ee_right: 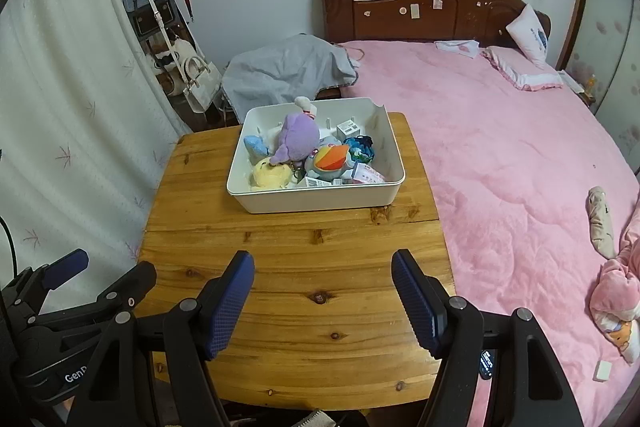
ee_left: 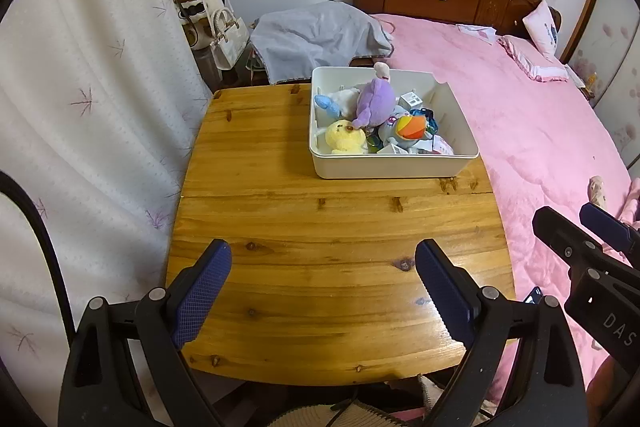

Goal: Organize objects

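Note:
A white plastic bin stands at the far right of the wooden table. It holds a purple plush, a yellow plush, a blue plush, an orange and grey toy and small boxes and cards. My left gripper is open and empty over the table's near part. My right gripper is open and empty, beside it on the right.
A pink-covered bed runs along the table's right side, with pillows and pink clothing on it. A grey cloth lies behind the bin. A white curtain hangs left. A coat rack with bags stands at the back left.

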{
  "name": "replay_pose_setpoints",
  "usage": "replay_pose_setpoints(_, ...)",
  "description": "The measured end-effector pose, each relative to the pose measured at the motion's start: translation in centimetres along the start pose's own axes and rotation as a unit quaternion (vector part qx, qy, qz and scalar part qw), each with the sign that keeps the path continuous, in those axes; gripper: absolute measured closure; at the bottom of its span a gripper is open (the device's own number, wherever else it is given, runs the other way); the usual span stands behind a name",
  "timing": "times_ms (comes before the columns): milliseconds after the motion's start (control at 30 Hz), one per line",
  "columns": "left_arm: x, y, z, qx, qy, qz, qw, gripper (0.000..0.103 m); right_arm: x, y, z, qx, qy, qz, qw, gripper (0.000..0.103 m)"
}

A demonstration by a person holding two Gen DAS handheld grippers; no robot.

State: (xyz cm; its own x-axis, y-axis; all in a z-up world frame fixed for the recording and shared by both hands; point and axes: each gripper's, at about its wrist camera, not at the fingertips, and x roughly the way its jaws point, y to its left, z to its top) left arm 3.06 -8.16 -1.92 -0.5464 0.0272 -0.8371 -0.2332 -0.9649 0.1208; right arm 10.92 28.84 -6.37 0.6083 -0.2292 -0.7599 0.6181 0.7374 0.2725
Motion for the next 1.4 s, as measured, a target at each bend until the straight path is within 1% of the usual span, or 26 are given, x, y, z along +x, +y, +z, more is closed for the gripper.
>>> replay_pose_setpoints(1233, 0.23, 0.29, -0.18, 0.028, -0.001, -0.012, 0.9995, 0.009, 0.28, 0.58, -0.11, -0.005, 0.011, 0.005, 1.0, 0.031)
replay_pose_setpoints(1267, 0.31, 0.31, -0.2, 0.057, -0.006, -0.027, 0.998, 0.009, 0.28, 0.56, -0.11, -0.005, 0.011, 0.005, 1.0, 0.031)
replay_pose_setpoints(1400, 0.53, 0.39, -0.35, 0.06, -0.005, -0.029, 0.9978, 0.009, 0.32, 0.5, -0.1, -0.005, 0.013, 0.006, 1.0, 0.031)
